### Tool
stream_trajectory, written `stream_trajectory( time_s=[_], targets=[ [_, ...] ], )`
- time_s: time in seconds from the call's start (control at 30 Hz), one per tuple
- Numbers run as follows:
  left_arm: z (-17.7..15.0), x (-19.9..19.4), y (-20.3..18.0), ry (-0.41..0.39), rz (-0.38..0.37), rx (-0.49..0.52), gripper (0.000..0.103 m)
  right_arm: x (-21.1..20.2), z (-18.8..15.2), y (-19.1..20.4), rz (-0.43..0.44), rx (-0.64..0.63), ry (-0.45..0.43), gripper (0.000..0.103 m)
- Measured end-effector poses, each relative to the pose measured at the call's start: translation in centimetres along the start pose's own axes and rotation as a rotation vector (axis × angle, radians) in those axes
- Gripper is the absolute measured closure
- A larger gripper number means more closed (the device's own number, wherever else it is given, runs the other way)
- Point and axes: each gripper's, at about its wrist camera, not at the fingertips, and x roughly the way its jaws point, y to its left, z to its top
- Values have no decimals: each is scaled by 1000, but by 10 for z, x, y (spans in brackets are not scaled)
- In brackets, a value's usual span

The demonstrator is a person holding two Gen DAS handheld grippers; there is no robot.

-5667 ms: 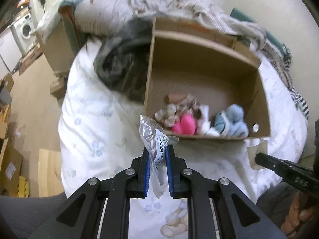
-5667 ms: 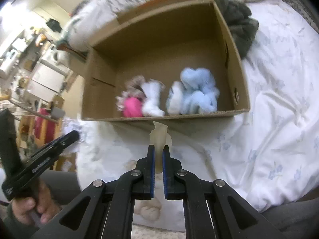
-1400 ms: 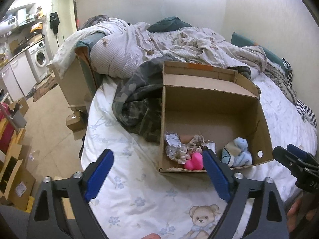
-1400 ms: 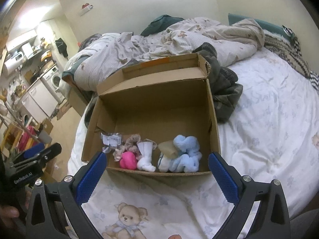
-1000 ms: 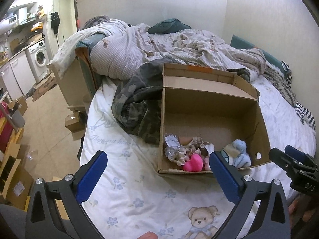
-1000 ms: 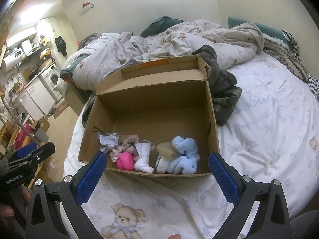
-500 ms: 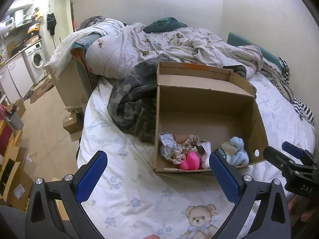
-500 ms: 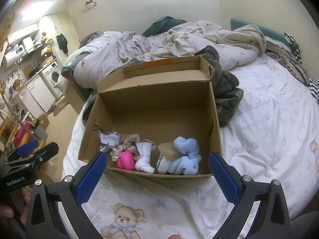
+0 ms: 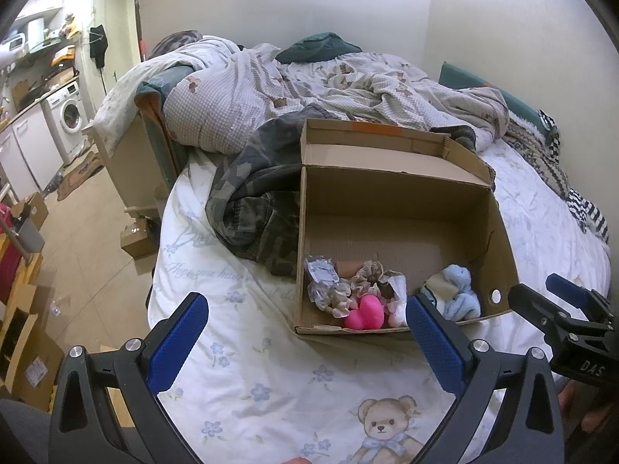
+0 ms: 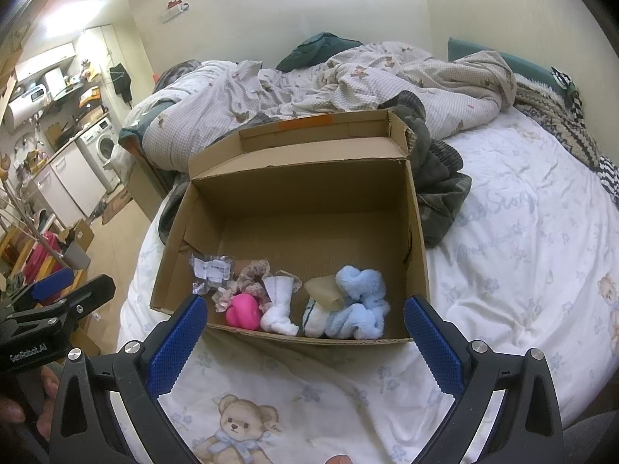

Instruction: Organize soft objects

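An open cardboard box (image 9: 499, 232) (image 10: 418, 232) stands on the bed. Along its near wall lie a clear plastic packet (image 10: 211, 270) (image 9: 321, 278), frilly scrunchies (image 10: 251, 274) (image 9: 367, 274), a pink soft toy (image 10: 243, 311) (image 9: 365, 311), a knotted white sock (image 10: 278, 305), a beige pad (image 10: 323, 290) and light blue fluffy socks (image 10: 359, 305) (image 9: 458, 290). My left gripper (image 9: 305, 334) is wide open and empty, held back in front of the box. My right gripper (image 10: 301, 334) is wide open and empty, also in front of the box.
The bed has a white floral sheet with a teddy bear print (image 10: 240, 421). A camouflage garment (image 9: 255, 201) lies against the box's left side. A crumpled duvet (image 9: 309, 89) lies behind. The floor with cardboard boxes (image 9: 23, 348) is at the left.
Both grippers, earlier shut on a plastic packet and a beige pad, have let them go into the box, opened and pulled back. In the last second they have barely moved.
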Motion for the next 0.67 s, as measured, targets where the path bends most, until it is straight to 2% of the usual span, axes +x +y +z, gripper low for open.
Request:
stream_trajectory(
  time_s=[0.67],
  targets=[
    [-3, 2, -5, 4, -11, 3, 1, -1, 2, -2, 4, 8, -4, 0]
  ],
)
